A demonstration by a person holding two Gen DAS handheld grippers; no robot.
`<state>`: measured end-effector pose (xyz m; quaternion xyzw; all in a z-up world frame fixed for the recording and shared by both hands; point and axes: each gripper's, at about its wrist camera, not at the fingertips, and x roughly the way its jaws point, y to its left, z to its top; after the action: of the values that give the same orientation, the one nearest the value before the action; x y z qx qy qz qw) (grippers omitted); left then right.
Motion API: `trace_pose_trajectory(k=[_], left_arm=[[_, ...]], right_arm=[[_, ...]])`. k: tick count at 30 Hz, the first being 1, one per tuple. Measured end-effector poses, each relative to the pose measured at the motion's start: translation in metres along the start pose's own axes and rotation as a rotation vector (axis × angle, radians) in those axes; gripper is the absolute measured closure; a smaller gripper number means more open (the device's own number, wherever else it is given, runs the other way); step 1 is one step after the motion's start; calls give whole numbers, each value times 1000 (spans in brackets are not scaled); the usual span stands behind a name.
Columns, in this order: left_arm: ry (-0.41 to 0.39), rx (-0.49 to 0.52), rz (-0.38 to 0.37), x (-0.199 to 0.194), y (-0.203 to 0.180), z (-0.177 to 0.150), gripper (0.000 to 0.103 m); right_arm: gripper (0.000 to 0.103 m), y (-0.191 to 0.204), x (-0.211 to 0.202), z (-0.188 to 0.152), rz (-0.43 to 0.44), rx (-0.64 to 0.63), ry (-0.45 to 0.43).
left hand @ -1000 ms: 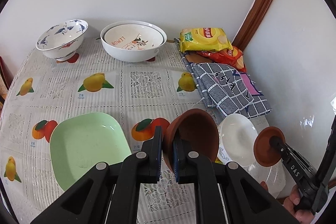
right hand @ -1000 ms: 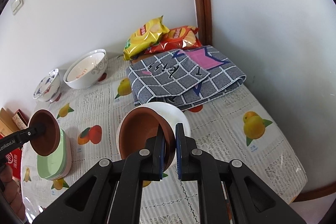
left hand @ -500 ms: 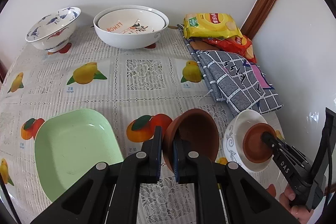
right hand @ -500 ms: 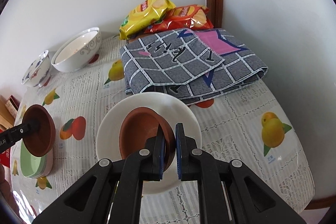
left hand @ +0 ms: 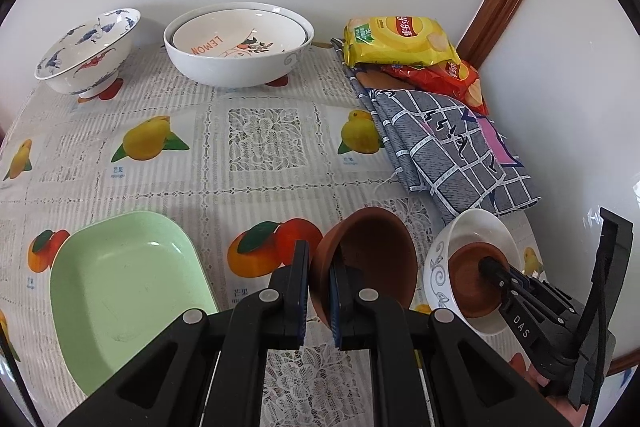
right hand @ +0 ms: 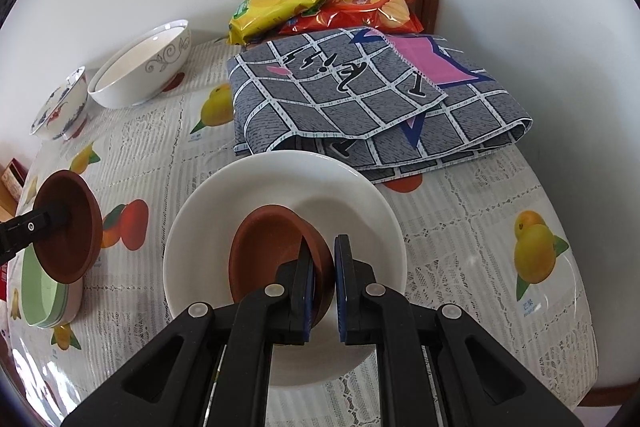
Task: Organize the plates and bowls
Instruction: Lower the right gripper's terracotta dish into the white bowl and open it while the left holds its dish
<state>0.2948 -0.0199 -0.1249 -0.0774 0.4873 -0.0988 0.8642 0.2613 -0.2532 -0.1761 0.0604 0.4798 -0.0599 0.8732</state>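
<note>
Right gripper (right hand: pixel 324 279) lowered since 0.5 s ago, its brown bowl (right hand: pixel 276 251) clamped inside white bowl (right hand: pixel 360 195), left gripper (left hand: pixel 319 291) clamped on second brown bowl (left hand: pixel 372 251), green plate (left hand: pixel 120 287) interior shown only by left view.

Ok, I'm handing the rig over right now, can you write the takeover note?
Left tool: shut on a brown clay bowl, held tilted in the air beside the green rectangular plastic plates.
Right tool: shut on the rim of a second brown clay bowl, lowered inside the white ceramic bowl; whether it rests there is unclear.
Done: two white bowls nested at the back.
Left: release the right bowl, then probably stack the left one into it. The blue-patterned footed bowl stands alone.
</note>
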Motion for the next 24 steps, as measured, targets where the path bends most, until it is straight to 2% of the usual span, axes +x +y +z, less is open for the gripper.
trace_pose_trajectory(k=[5, 13, 24], left_arm=[[5, -3, -3, 2, 1, 0, 94], [11, -4, -6, 3, 4, -1, 94], [9, -5, -10, 3, 6, -2, 94]], right_arm=[[93, 5, 3, 0, -27, -23, 6], [93, 18, 10, 2, -118, -97, 9], [91, 22, 19, 2, -162, -121, 12]])
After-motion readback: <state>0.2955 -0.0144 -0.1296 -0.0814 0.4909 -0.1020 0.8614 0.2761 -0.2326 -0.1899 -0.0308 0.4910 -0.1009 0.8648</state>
